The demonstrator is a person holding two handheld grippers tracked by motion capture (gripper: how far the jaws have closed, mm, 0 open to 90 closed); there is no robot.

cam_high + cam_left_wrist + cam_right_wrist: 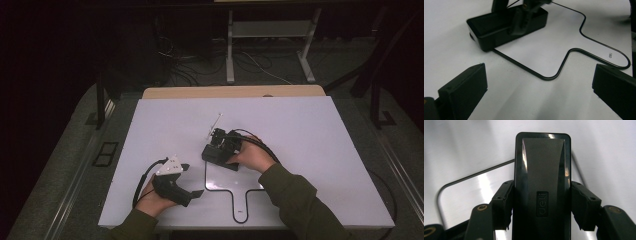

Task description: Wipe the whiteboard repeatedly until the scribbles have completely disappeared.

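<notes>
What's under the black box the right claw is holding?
The black box, clamped in the right claw, sits on the white table, across the black outline drawn there. The stretch beneath the box is hidden.

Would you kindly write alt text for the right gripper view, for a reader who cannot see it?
A black box marked "deli" stands lengthwise up the middle, clamped on both sides by the right gripper, whose black fingers press its long edges. Beneath it lies a white table with a thin black outline drawn on it, curving at the left.
</notes>
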